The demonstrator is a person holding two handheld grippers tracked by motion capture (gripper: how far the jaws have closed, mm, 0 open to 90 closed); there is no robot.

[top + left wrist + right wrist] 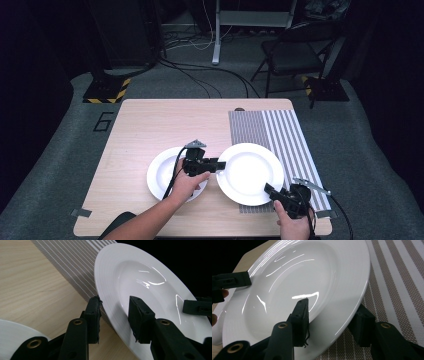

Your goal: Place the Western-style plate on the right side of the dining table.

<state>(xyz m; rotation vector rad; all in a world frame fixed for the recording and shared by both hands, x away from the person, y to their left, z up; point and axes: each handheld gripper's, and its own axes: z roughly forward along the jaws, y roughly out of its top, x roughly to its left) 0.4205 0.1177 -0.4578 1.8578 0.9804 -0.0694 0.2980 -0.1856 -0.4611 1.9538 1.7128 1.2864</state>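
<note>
Two white plates on the wooden bench [140, 125]. The larger plate [250, 172] sits half on the striped mat [280, 130], its left edge over bare wood. Left claw [220, 164] straddles that plate's left rim, jaws spread, one above and one below; whether the pads touch is unclear. Right claw [268, 189] straddles the near right rim the same way, rim between spread jaws. The smaller plate [162, 175] lies just left, under the left hand [187, 184].
</note>
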